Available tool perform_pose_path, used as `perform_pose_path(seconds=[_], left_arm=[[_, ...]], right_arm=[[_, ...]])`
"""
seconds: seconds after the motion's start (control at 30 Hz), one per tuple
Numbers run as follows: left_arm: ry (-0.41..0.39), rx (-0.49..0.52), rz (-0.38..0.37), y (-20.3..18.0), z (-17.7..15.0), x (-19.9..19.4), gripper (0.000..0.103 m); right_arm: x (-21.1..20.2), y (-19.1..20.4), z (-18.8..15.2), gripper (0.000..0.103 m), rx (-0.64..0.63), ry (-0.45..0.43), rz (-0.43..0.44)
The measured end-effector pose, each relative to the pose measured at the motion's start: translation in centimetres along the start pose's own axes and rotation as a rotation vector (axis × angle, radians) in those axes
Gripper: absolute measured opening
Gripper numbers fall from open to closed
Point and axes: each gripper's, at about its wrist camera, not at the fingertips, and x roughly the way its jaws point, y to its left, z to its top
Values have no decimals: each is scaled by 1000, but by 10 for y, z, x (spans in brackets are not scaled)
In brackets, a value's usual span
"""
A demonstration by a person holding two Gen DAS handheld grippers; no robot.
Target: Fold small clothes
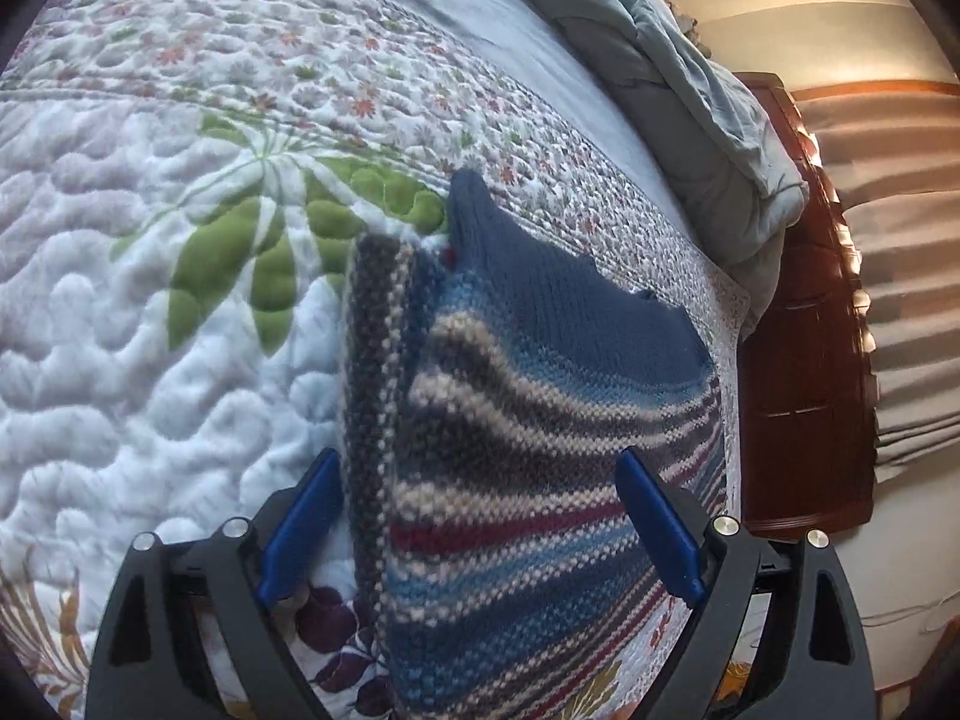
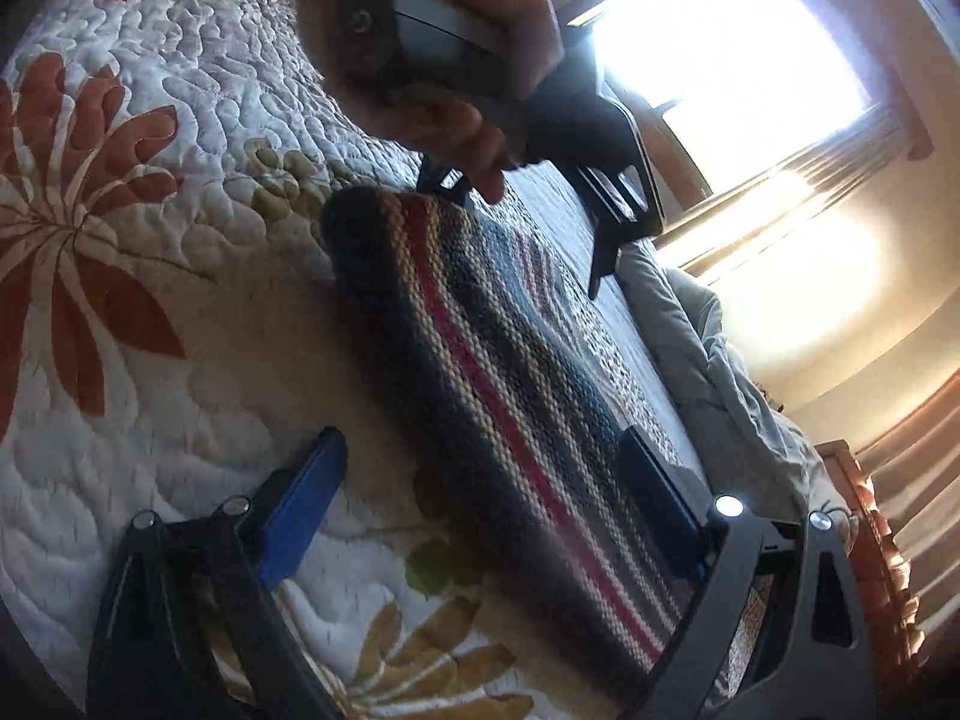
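1. Beyond the left claw (image 1: pixel 480 516) a floral quilt (image 1: pixel 150 330) covers the bed. Far ahead and to its right lies a bunched grey duvet (image 1: pixel 690 108), and past that a dark wooden headboard (image 1: pixel 804 360) and pleated curtains (image 1: pixel 900 276).
2. Ahead of the right claw (image 2: pixel 486 510), a hand (image 2: pixel 456 90) grips the other claw at the sweater's far end. A bright window (image 2: pixel 732 72) glares beyond, up and to the right.
3. Nothing stands between either claw and the sweater.
4. The sweater (image 1: pixel 516 396) is a knit with navy, cream, grey, blue and red stripes and a plain navy part at its far end. It lies flat on the quilt, folded along one long side.
5. Left claw: jaws wide, blue pads at either side of the sweater's near part, not pressing it.
6. Right claw: jaws wide, the sweater (image 2: pixel 516 372) running between them; its right pad lies at the sweater's edge, its left pad well clear over the quilt.
7. The sweater's near end is cut off behind each claw. The right wrist view is blurred and backlit, so the far claw's tips are hard to make out.
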Motion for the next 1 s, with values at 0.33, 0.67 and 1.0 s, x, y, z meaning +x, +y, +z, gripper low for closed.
perform_pose_path(seconds=[0.33,0.67,1.0], left_arm=[[46,10,-9,0,23,19,90],[41,6,75,2,26,10,35],[-19,62,171,-55,28,-18,20]], right_arm=[[40,-1,40,89,46,-8,-55],[58,-5,47,42,82,2,19],[28,-75,48,12,332,-56,111]])
